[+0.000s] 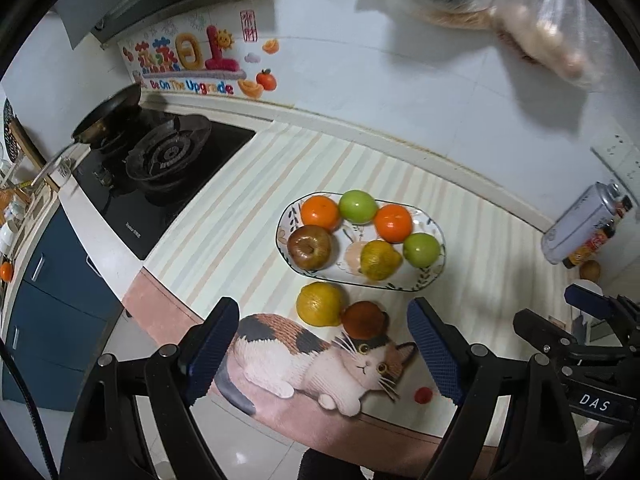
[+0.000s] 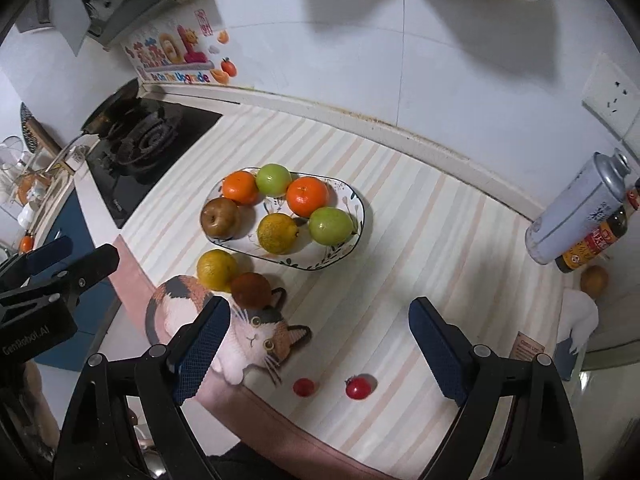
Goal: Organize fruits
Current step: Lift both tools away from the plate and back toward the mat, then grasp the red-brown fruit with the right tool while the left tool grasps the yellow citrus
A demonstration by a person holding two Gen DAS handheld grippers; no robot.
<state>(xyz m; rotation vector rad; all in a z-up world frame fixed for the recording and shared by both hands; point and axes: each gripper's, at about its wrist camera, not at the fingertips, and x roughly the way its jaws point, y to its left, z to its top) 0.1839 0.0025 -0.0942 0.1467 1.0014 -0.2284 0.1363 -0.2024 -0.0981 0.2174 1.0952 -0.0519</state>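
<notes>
Plate (image 2: pixel 357 216): oval patterned dish at mid-frame on the striped worktop (image 2: pixel 420 240); it carries two oranges (image 2: pixel 307 196), two green apples (image 2: pixel 330 225), a brown pear (image 2: pixel 218 217) and a yellow-green citrus (image 2: pixel 277 233), packed close with little bare dish showing.
Loose fruit: a yellow citrus (image 2: pixel 216 268) and a reddish-brown fruit (image 2: pixel 251 289) lie touching each other just below the plate's lower-left rim, on the cat picture of the mat (image 2: pixel 256 332).
Cherry tomatoes: two small red ones (image 2: pixel 361 387) sit near the worktop's front edge, lower middle of the right wrist view, well apart from the plate.
Risk, roll-off: the tomatoes are round and near the edge; a nudge from a fingertip would likely send one to the floor.
Risk, crowding: adding the loose citrus to the full plate may push a neighbour over the low rim.
Risk, paired fruit: closing on one of the touching pair may knock the other away.
Left gripper (image 1: pixel 326 344): jaws spread wide, nothing between them, hanging above the loose pair and angled steeply down.
Right gripper (image 2: pixel 320 344): also wide open and empty, angled steeply down, above bare worktop, with the tomatoes in the gap.
Clearance: both look raised well clear of the fruit; the two stand side by side, so a shared reach could clash.
</notes>
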